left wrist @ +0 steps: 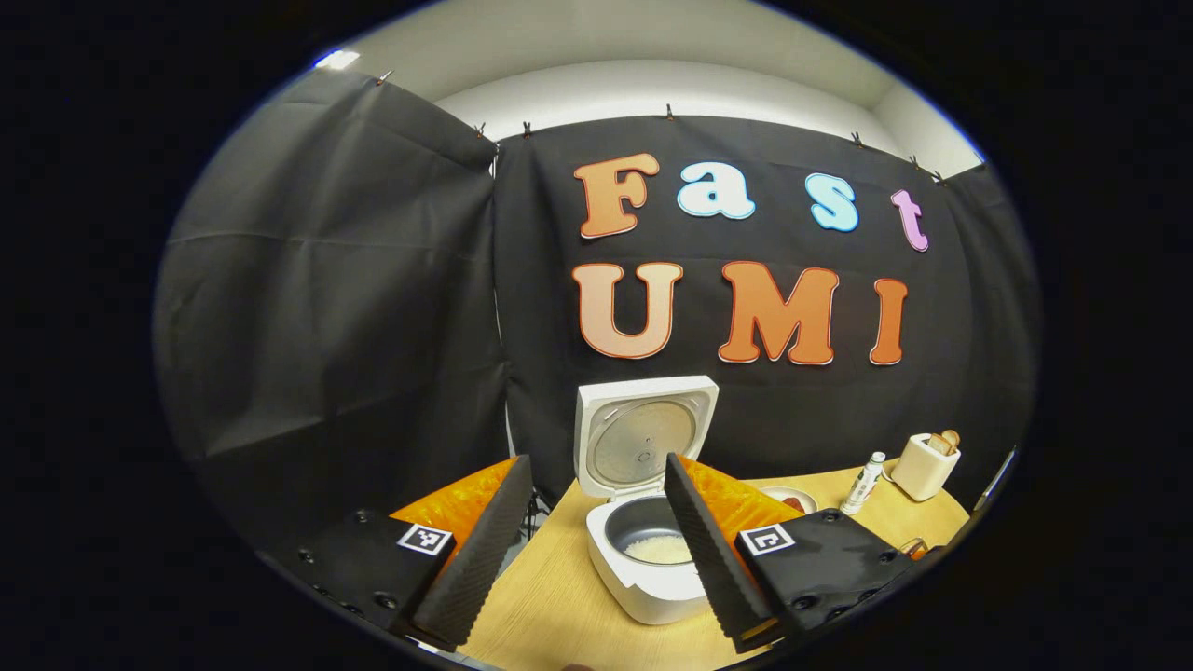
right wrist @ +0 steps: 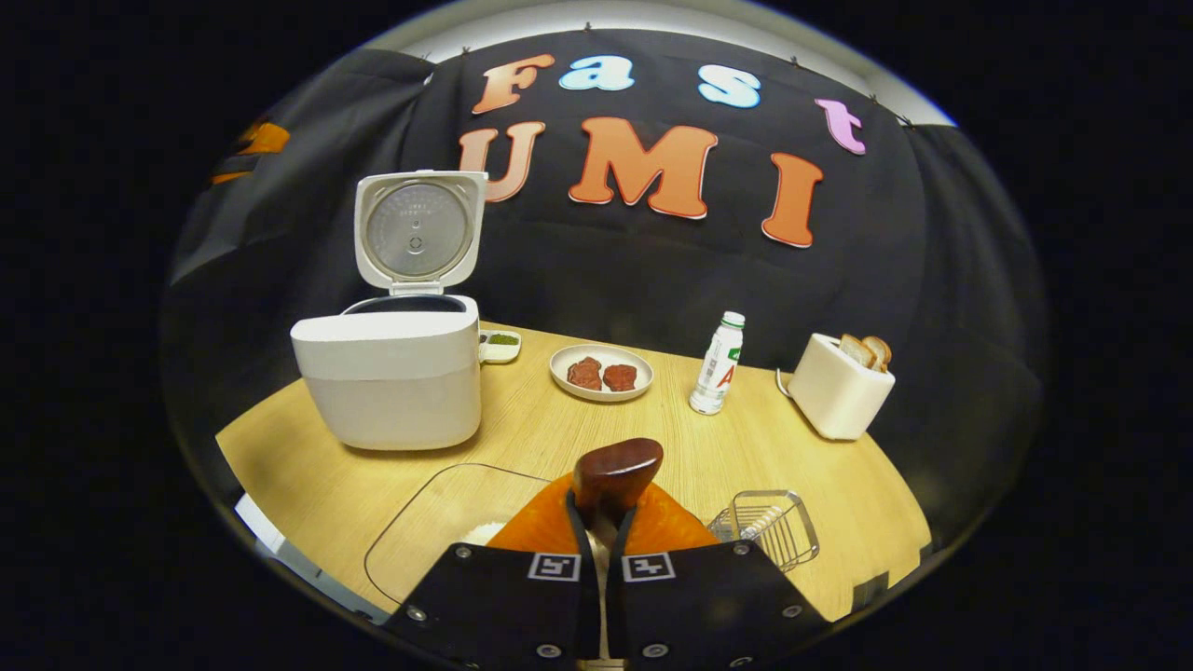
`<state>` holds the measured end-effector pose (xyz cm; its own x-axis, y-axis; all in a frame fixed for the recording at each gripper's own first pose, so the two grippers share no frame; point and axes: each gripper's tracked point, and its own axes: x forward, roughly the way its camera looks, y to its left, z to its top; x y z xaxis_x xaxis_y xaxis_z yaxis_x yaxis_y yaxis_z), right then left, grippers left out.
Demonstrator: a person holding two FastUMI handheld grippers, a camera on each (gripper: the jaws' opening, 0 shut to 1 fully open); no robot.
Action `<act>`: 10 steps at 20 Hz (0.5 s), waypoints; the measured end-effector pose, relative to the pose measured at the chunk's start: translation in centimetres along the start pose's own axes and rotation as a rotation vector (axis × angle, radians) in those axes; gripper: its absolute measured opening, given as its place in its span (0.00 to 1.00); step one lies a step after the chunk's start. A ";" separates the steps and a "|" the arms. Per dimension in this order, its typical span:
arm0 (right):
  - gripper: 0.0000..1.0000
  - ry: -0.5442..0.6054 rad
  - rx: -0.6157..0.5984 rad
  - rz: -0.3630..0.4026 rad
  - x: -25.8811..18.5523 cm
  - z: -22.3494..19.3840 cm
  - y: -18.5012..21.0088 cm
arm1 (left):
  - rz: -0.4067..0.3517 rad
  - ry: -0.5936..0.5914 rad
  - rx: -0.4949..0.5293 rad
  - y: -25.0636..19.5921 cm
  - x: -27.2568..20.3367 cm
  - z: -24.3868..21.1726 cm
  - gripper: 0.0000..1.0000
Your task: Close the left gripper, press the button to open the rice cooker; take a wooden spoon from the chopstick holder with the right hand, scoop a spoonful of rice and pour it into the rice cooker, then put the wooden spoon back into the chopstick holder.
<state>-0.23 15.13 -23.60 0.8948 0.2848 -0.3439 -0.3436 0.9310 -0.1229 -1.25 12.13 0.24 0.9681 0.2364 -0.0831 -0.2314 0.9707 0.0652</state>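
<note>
In the left gripper view, your left gripper [left wrist: 596, 522] hangs with fingers apart, the open rice cooker [left wrist: 643, 559] just ahead between them, rice [left wrist: 660, 550] inside. In the right gripper view, your right gripper [right wrist: 604, 522] is clamped on the wooden spoon [right wrist: 615, 471]; the rice cooker [right wrist: 391, 373] stands ahead-left on the worktop [right wrist: 746, 447], the chopstick holder [right wrist: 769, 527] just right.

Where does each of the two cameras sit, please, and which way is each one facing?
Left gripper view: rides on the left gripper, raised, facing the open rice cooker with rice in its pot; its own two fingers spread apart.
Right gripper view: rides on the right gripper, low over the table, facing across it; its fingers are closed on the wooden spoon.
Shared: rice cooker, toaster, bottle, plate.
</note>
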 end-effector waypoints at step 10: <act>0.02 0.106 0.505 0.090 -0.1 -1.5 2.1 | -0.020 0.027 -0.011 -0.7 1.1 -1.4 0.97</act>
<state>-1.45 16.70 -25.23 0.8250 0.3685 -0.4284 -0.2141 0.9054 0.3666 -0.15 11.72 -1.32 0.9697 0.2178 -0.1106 -0.2131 0.9756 0.0526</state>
